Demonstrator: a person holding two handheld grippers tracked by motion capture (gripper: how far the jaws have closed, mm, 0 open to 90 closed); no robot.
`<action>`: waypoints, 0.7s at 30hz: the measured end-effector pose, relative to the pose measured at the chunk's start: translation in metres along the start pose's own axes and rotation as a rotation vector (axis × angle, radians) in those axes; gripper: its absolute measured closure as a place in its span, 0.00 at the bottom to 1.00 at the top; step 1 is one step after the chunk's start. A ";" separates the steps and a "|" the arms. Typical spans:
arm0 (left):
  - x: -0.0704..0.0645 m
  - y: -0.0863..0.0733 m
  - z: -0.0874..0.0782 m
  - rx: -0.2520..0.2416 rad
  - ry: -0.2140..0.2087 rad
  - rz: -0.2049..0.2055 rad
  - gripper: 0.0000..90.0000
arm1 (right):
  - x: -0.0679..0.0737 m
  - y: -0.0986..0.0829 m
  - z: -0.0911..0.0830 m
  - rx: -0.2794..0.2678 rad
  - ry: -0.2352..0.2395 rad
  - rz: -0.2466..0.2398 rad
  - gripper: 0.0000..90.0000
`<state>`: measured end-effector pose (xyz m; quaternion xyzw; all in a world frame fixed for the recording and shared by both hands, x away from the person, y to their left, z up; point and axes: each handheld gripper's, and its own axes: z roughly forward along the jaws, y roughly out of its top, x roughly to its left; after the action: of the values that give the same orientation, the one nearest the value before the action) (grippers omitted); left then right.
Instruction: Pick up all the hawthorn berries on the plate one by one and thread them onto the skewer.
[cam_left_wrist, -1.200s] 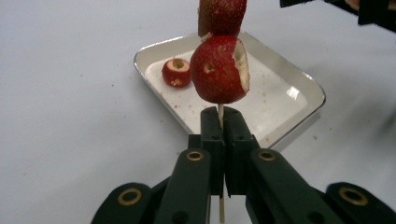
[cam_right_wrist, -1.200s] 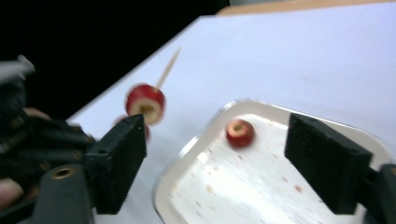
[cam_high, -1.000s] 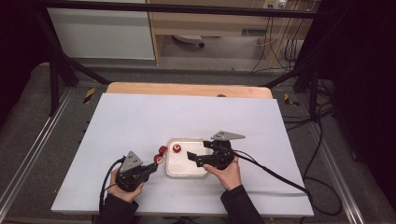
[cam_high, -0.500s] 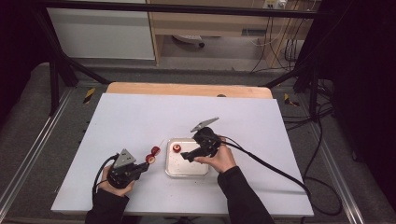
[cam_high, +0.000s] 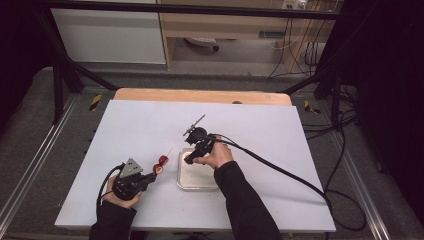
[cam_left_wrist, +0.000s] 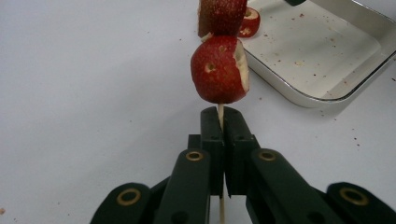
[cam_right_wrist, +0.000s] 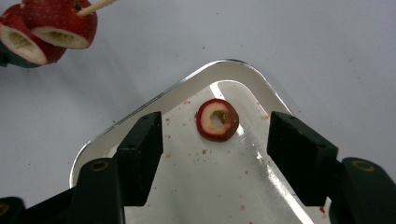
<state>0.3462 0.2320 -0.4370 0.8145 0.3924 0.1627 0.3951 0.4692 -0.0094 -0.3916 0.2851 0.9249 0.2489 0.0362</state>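
High view: my right gripper (cam_high: 189, 161) has tilted down over the metal tray (cam_high: 186, 180). Left gripper view: left gripper (cam_left_wrist: 223, 122) clamps the wooden skewer (cam_left_wrist: 220, 113) threading glossy red slices (cam_left_wrist: 218, 70). Right gripper view: jaws spread, flanking one cored slice (cam_right_wrist: 217, 120) in the tray's corner.

Table (cam_high: 150, 125): rectangular, covered by a white sheet, with a light wooden edge (cam_high: 200, 95) exposed along its far side. Lying directly on it: one shallow metal tray (cam_high: 186, 181) with rounded corners, set near the front at about the middle. The tray's floor carries reddish crumbs and one red fruit slice (cam_right_wrist: 217, 120) with a hollowed centre, near a corner.
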 end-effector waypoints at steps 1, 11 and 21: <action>0.000 0.000 0.000 0.000 0.002 -0.001 0.98 | 0.000 0.002 0.003 0.008 -0.003 0.000 0.43; 0.001 0.000 0.001 0.007 0.005 0.001 0.98 | -0.007 0.011 0.023 0.072 0.017 0.020 0.56; -0.001 0.000 0.002 0.009 0.006 0.005 0.98 | -0.012 0.012 0.027 0.087 0.038 0.046 0.68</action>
<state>0.3467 0.2309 -0.4383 0.8167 0.3924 0.1644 0.3898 0.4906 0.0047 -0.4107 0.3029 0.9285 0.2147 0.0006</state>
